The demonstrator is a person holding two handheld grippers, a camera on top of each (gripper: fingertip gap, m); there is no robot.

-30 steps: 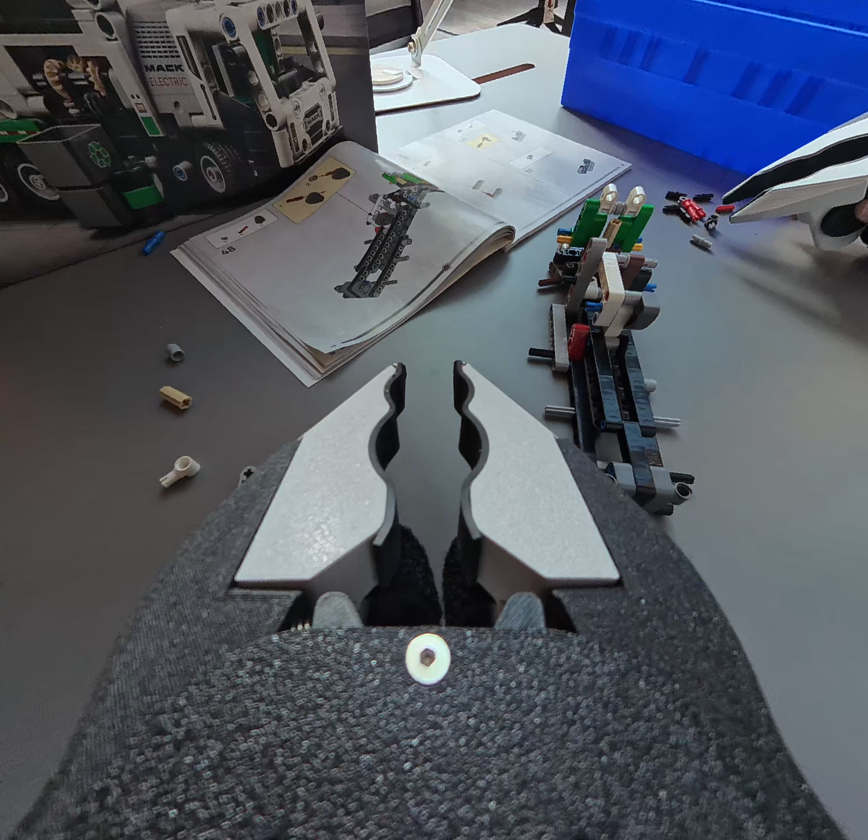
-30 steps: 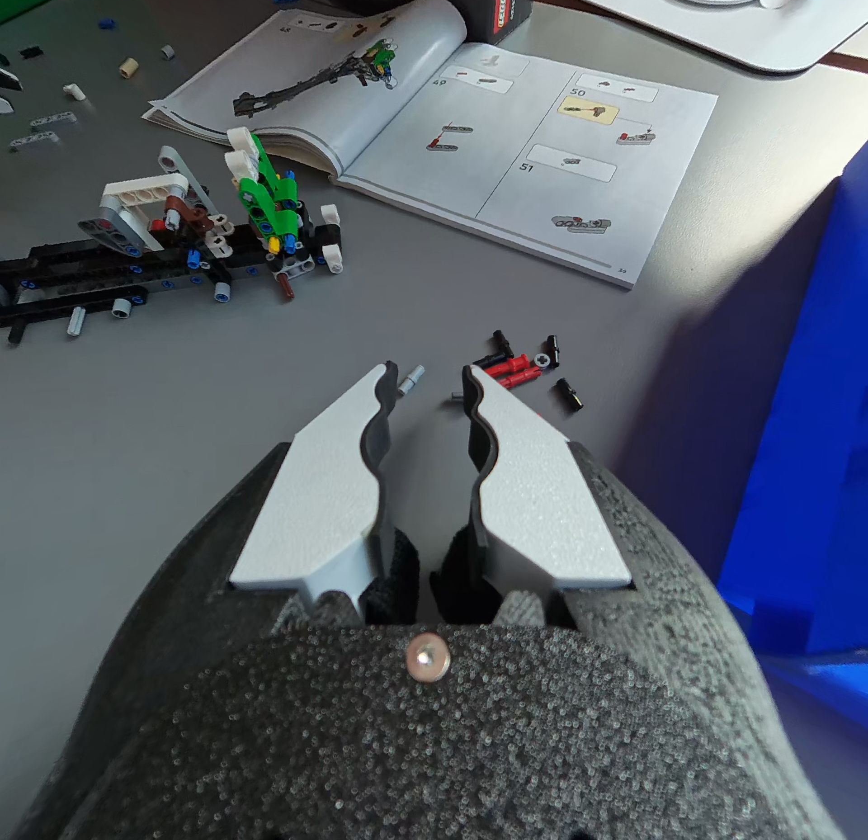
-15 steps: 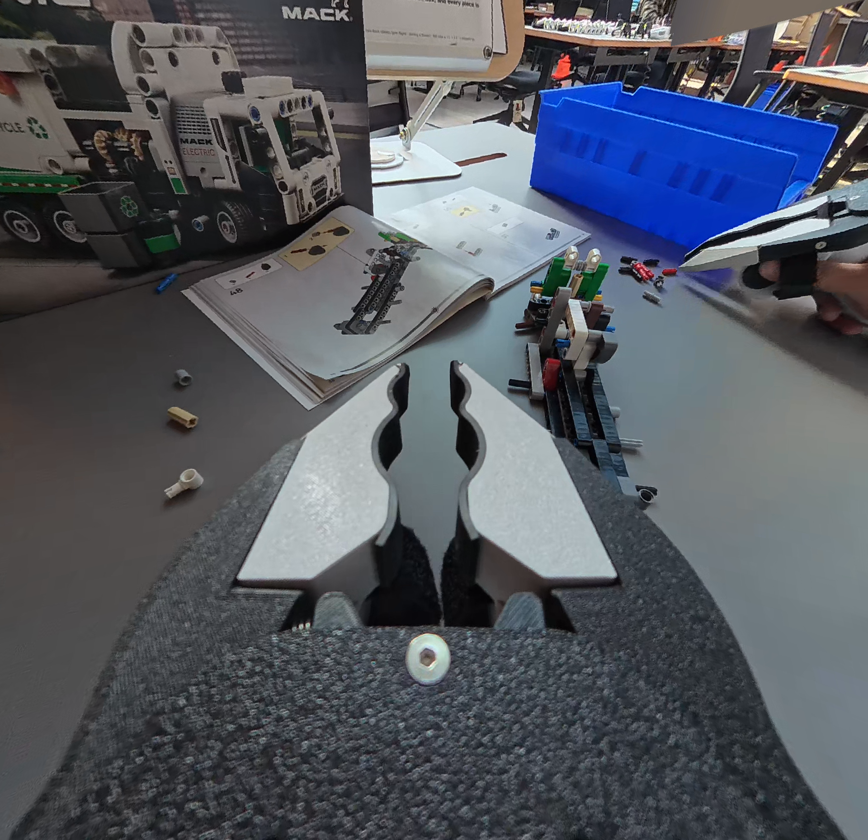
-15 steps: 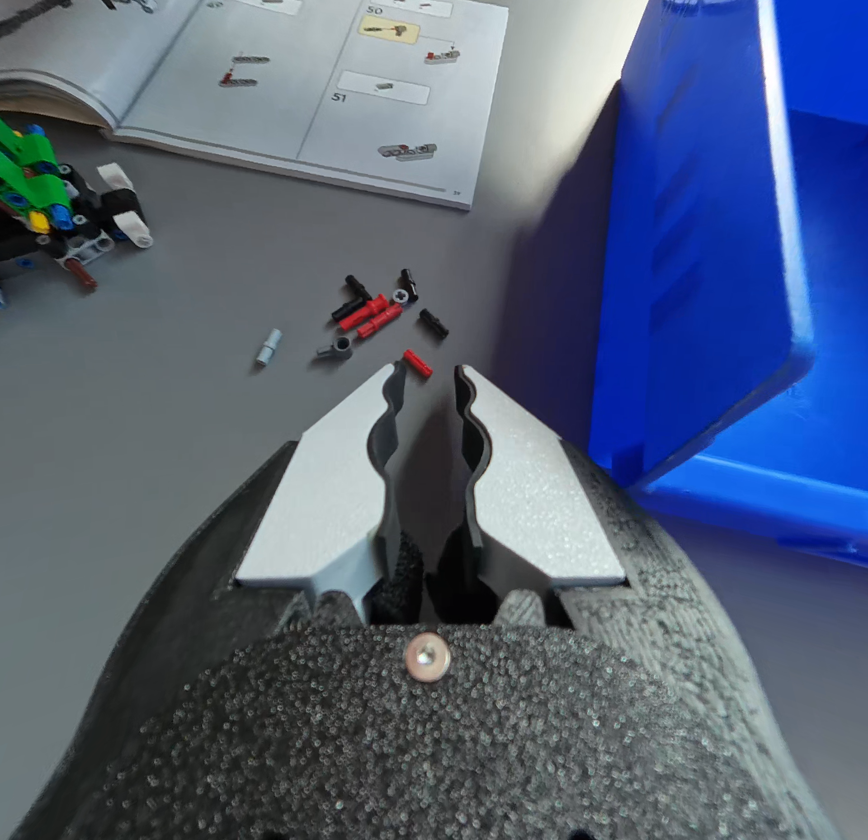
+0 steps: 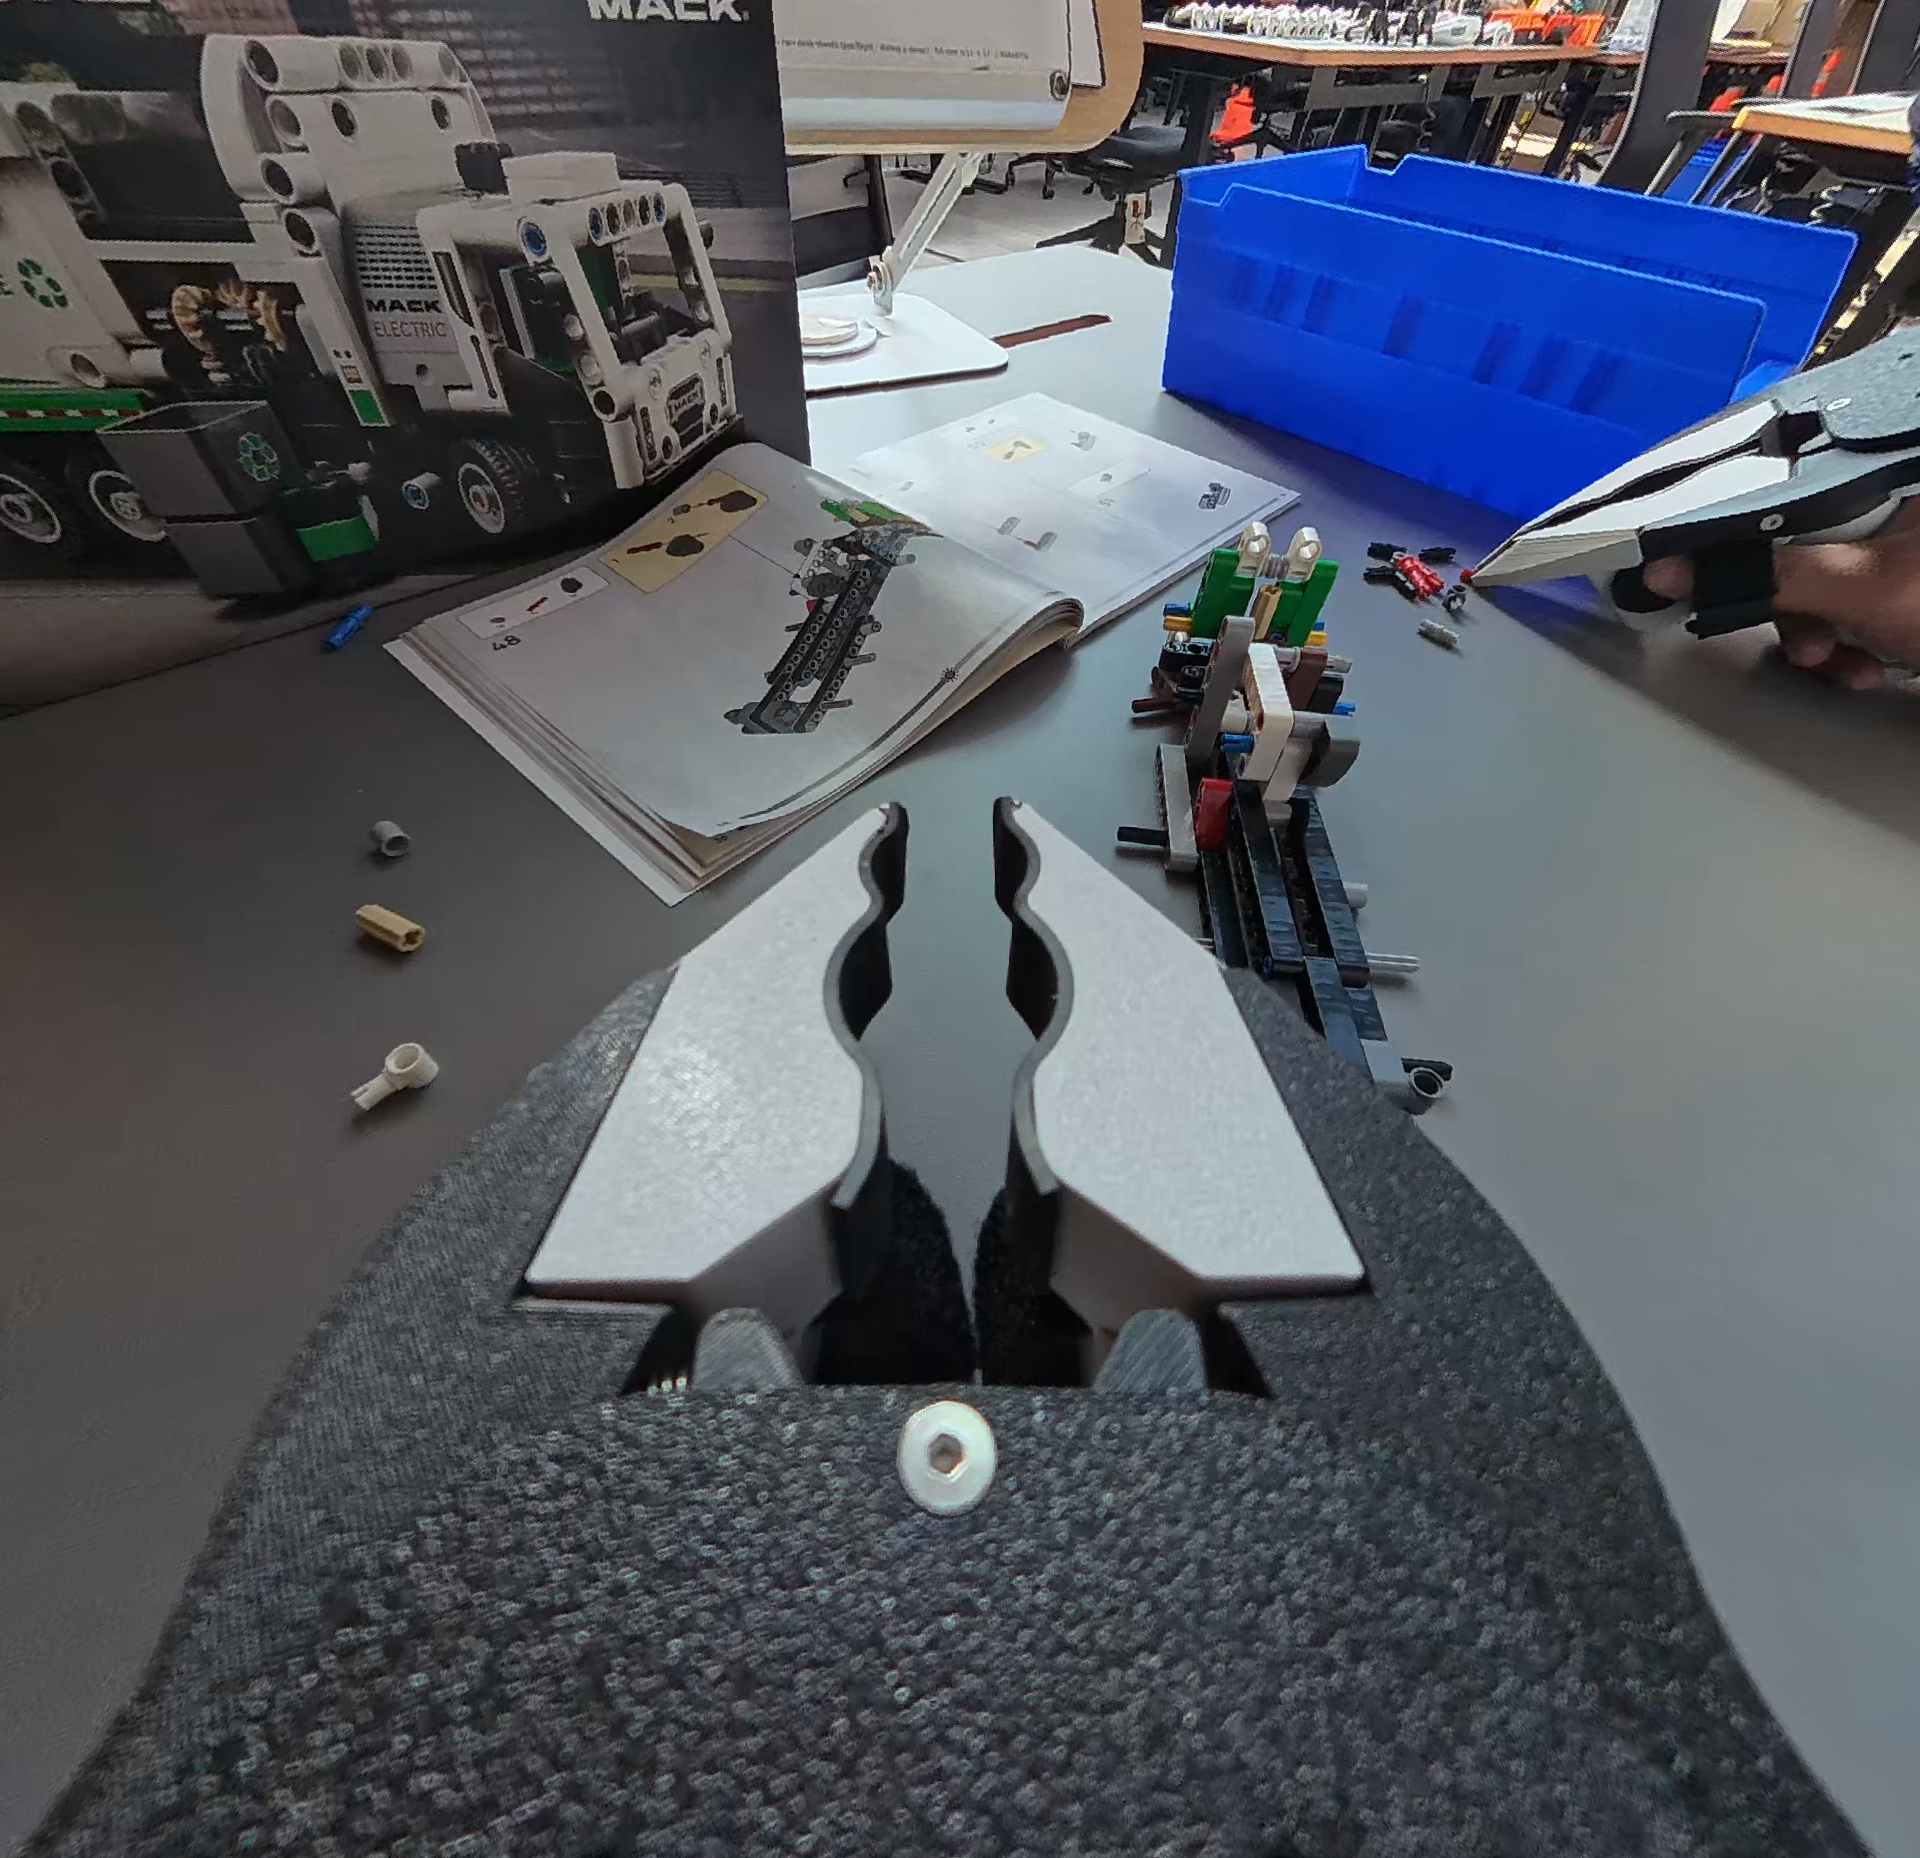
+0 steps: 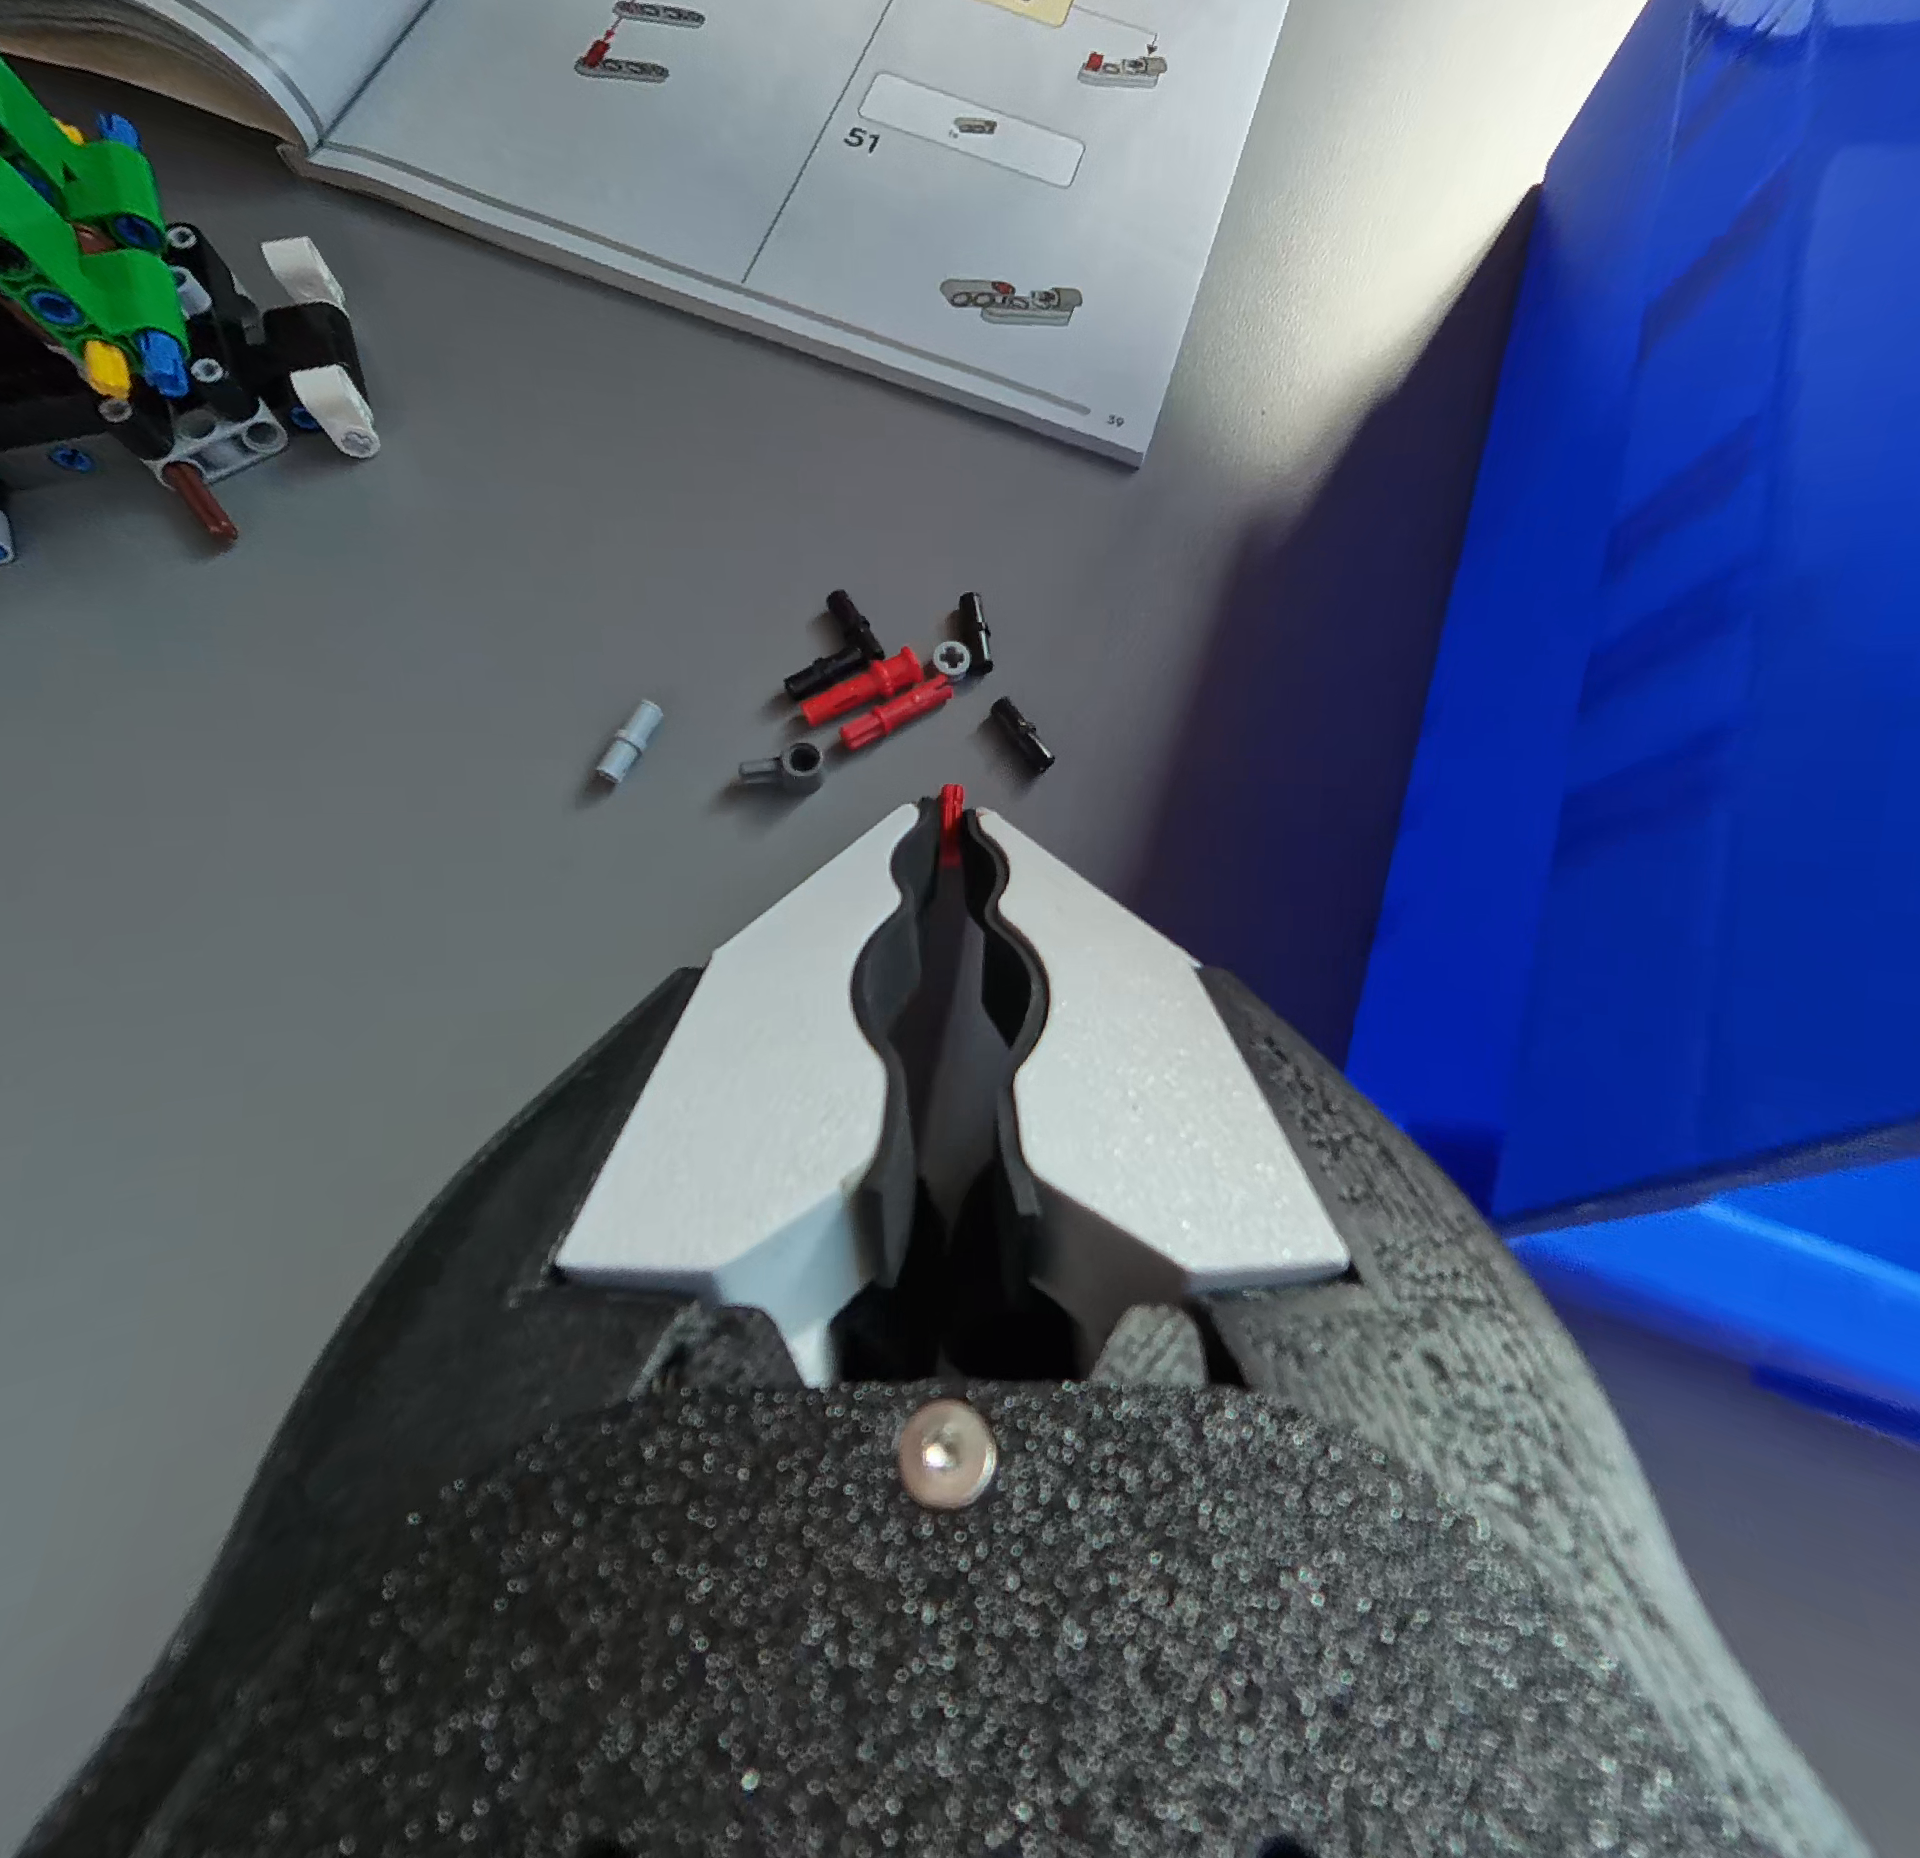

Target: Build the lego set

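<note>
1. The right gripper [image 6: 948, 821] has its jaws closed on a small red plastic pin [image 6: 950, 809], pinched at the very tips, its long axis running forward along the fingers.
2. Just beyond lie loose pins, two red [image 6: 873, 696] and several black [image 6: 1020, 734], near the blue plastic bin [image 6: 1714, 561].
3. The left gripper [image 5: 948, 821] hovers with jaws apart and empty, over the grey table [image 5: 1610, 977].
4. The half-built black and green lego chassis [image 5: 1262, 769] lies lengthwise just to its right, nearer the left gripper, well left of the held pin.
5. Farther off lies the open paper instruction booklet [image 5: 831, 603].
</note>
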